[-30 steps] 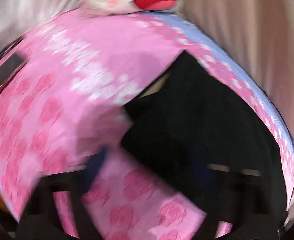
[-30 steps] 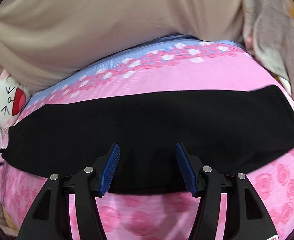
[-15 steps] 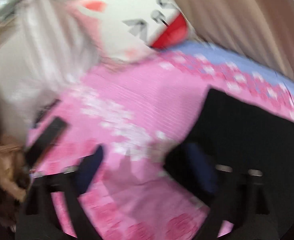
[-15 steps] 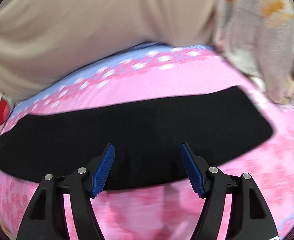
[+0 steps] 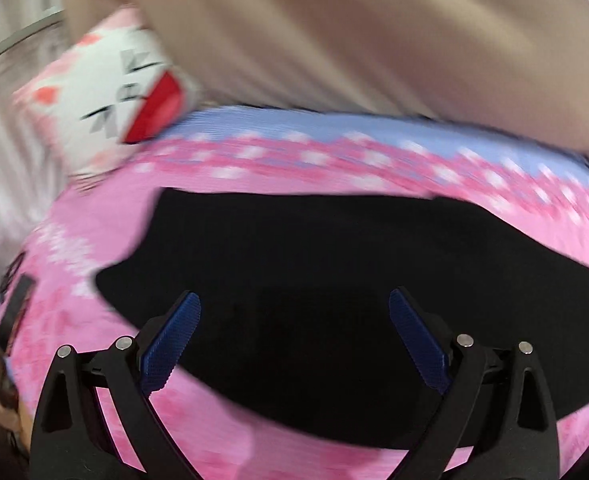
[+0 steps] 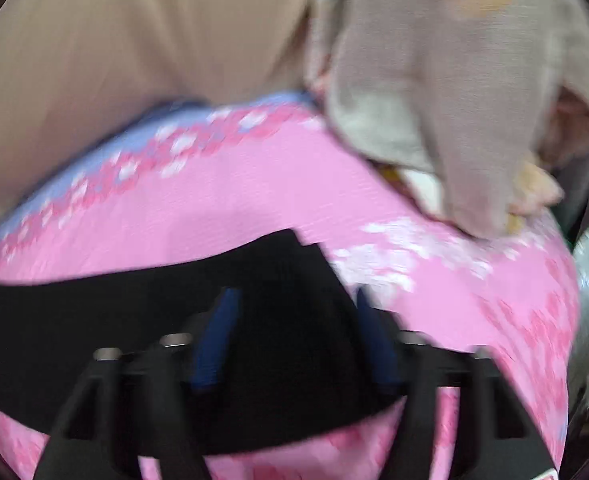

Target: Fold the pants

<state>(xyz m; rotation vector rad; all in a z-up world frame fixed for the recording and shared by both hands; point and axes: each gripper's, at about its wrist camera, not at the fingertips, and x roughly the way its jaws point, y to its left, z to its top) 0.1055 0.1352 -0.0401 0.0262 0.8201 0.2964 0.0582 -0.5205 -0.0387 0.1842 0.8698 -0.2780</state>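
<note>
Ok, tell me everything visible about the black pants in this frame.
The black pants are plain matte fabric with no visible detail, lying flat as a long band on the pink floral bedsheet. The left hand-held gripper is open above one irregular end; the right hand-held gripper, blurred, is open over the other end. Neither grips them.

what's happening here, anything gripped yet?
Not yet. A person is folding black pants laid flat on a pink floral bedsheet. The left gripper hangs open over one end, the right gripper open over the other, near its corner. Neither holds fabric. The right view is blurred.
</note>
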